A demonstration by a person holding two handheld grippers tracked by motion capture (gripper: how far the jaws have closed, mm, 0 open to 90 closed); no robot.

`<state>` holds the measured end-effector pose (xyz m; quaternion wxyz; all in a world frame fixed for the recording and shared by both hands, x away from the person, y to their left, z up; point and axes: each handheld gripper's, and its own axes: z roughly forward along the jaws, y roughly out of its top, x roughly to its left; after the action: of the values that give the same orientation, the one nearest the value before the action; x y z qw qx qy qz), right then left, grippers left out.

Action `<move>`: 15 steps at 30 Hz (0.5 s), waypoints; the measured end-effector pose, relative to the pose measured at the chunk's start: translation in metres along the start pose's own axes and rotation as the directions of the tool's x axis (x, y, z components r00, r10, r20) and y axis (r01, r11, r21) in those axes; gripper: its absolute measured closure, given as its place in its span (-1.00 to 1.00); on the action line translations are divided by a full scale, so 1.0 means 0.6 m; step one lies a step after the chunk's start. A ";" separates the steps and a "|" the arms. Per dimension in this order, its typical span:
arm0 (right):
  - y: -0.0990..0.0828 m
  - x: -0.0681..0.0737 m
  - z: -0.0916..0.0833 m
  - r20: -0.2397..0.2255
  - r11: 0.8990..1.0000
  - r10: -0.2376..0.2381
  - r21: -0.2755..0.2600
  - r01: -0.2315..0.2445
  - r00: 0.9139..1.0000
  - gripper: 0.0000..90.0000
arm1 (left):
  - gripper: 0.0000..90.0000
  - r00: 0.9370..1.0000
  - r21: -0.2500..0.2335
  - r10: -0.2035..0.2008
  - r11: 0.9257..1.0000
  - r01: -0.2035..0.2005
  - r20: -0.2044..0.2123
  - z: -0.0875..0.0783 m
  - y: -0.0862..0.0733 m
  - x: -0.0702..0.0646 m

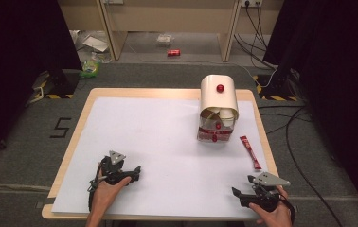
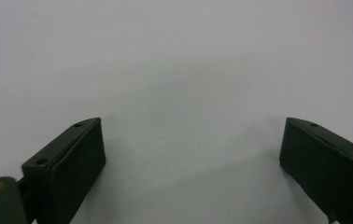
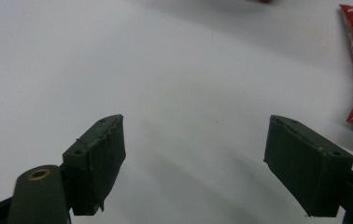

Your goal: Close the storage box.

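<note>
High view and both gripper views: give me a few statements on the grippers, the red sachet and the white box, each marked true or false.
1. The left gripper has its jaws spread apart with nothing between them. True.
2. The right gripper is clamped on the long red foil sachet. False: its jaws are open and the sachet lies apart from it on the white table cover.
3. The sachet lies on the person's right side of the table. True.
4. The white box with a curved lid and red knob stands at the table's near left corner. False: it stands on the far right part.
</note>
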<state>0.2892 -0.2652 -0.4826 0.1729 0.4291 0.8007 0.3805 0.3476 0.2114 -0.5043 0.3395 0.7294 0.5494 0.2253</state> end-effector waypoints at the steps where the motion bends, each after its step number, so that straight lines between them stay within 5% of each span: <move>1: 0.000 0.000 0.000 0.000 1.000 0.000 0.000 0.000 1.000 -0.53 | -0.86 1.000 0.000 0.000 1.000 0.000 0.000 0.000 0.000 0.000; 15: -0.009 0.001 0.008 -0.010 0.997 -0.010 0.081 0.011 1.000 -0.54 | -0.86 1.000 0.000 0.000 1.000 0.000 0.000 0.000 0.000 0.000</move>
<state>0.2884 -0.2642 -0.4898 0.1536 0.4299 0.8186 0.3486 0.3476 0.2113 -0.5043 0.3395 0.7293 0.5496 0.2254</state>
